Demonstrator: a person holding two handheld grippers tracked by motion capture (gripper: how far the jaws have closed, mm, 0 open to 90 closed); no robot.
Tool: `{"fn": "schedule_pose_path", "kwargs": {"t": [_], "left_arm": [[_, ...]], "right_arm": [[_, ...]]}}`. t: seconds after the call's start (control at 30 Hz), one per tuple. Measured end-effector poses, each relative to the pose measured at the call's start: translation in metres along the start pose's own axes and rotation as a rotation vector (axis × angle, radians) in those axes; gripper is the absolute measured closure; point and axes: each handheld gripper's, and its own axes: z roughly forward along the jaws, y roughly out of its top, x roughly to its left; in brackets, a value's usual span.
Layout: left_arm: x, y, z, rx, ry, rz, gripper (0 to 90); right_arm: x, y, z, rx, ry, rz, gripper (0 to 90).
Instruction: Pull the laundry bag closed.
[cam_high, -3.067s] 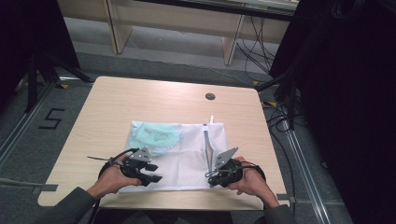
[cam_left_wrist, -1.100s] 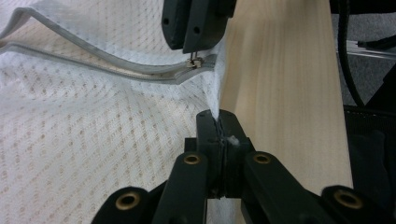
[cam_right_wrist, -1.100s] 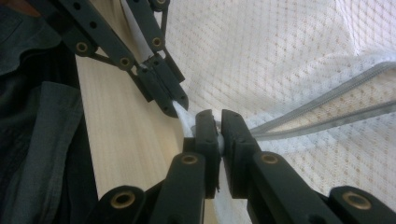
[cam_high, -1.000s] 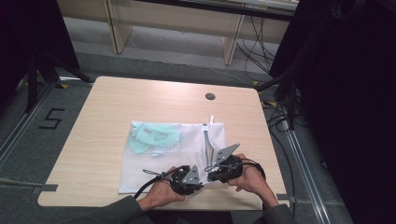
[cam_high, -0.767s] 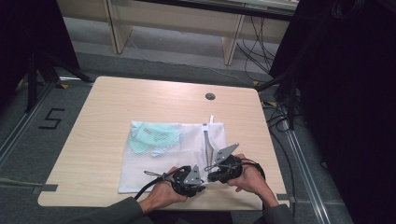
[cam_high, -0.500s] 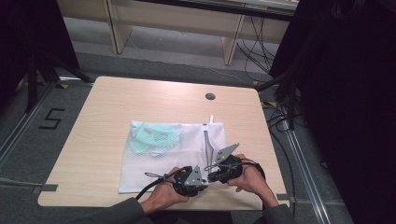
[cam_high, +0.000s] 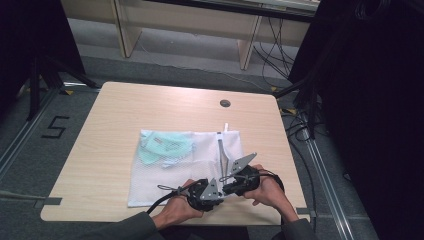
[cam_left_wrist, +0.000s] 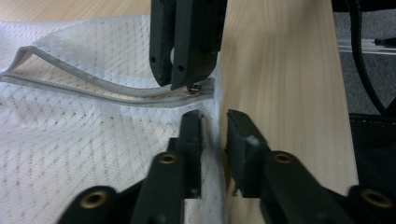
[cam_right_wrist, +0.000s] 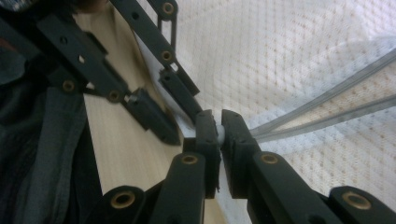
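- My right claw (cam_right_wrist: 220, 132) was pressed together on the end of the zip (cam_right_wrist: 322, 108) of the white mesh bag (cam_right_wrist: 289, 51), with a small white bit of it pinched between the two pads; in the left gripper view the same claw (cam_left_wrist: 184, 70) came down from above right onto the metal zip slider (cam_left_wrist: 191, 89).
- My left claw (cam_left_wrist: 214, 135) had just been spreading: its jaws stood a little apart, with the seamed edge of the mesh bag (cam_left_wrist: 70, 140) running between them, and the pads did not press on it.
- From the high view, both claws sat close together at the near right part of the bag, my left claw (cam_high: 214, 192) just beside my right claw (cam_high: 235, 184), almost touching.
- The mesh bag (cam_high: 165, 175) lay flat on the desk (cam_high: 125, 110), near my edge and a little right of the middle.
- A pale green piece of cloth (cam_high: 162, 149) lay in the bag's far left part; I could not tell more about it.
- The grey zip (cam_high: 220, 152) ran along the bag's right side from the far edge towards my right claw, and in the left gripper view the zip (cam_left_wrist: 93, 84) gaped open beyond the slider.
- A round hole (cam_high: 225, 103) sat in the desk at its far side, well apart from the bag.
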Motion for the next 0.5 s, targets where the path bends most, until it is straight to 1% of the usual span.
{"fn": "schedule_pose_path", "kwargs": {"t": [0.03,0.07,0.1,0.13,0.17,0.2,0.27,0.3,0.33,0.37,0.4,0.43,0.47,0.5], "left_arm": [[0.0003,-0.0004,-0.0004,0.013,0.004,0.013,76.8],[0.0003,-0.0004,-0.0004,0.013,0.004,0.013,79.6],[-0.0005,-0.0007,0.0003,0.003,0.003,-0.002,79.6],[0.0012,-0.0008,0.0000,0.001,0.002,0.021,84.1],[0.0012,-0.0010,0.0000,-0.001,0.004,0.023,86.2],[0.0001,-0.0014,-0.0002,0.000,0.004,0.008,87.0],[0.0009,-0.0010,-0.0002,-0.008,-0.002,0.024,87.8],[0.0002,-0.0011,-0.0001,-0.009,0.000,0.027,88.1],[0.0014,-0.0010,-0.0011,0.006,0.000,0.062,88.6],[0.0010,-0.0010,-0.0010,0.007,-0.001,0.070,88.6],[0.0008,-0.0005,-0.0010,0.012,-0.001,0.094,88.7],[0.0004,-0.0003,-0.0012,0.017,0.002,0.101,88.8],[-0.0015,-0.0007,-0.0004,0.012,-0.001,0.082,88.9],[-0.0022,-0.0008,-0.0005,0.013,-0.008,0.088,89.0]], "right_arm": [[-0.0006,0.0003,-0.0006,-0.001,-0.006,-0.003,86.6],[-0.0002,0.0002,-0.0001,0.001,0.000,-0.001,86.6],[-0.0002,0.0002,-0.0001,0.001,0.000,-0.001,86.6],[0.0003,0.0000,0.0009,0.000,0.003,-0.002,86.6],[0.0000,-0.0001,0.0014,-0.003,-0.001,-0.007,86.6],[-0.0001,0.0002,0.0012,-0.001,-0.002,-0.005,86.6],[0.0000,0.0004,0.0009,0.006,0.002,-0.002,86.6],[-0.0005,0.0000,0.0011,0.005,-0.005,-0.007,86.6],[-0.0007,0.0000,0.0011,0.009,-0.004,-0.004,86.6],[-0.0007,0.0000,0.0011,0.009,-0.004,-0.004,86.6],[-0.0003,-0.0001,0.0023,0.006,0.001,-0.002,86.6],[-0.0008,-0.0003,0.0037,0.012,-0.001,-0.010,86.7],[-0.0014,-0.0004,0.0046,0.012,0.003,-0.021,86.7],[-0.0028,-0.0006,0.0047,0.018,0.002,-0.016,86.7]]}}
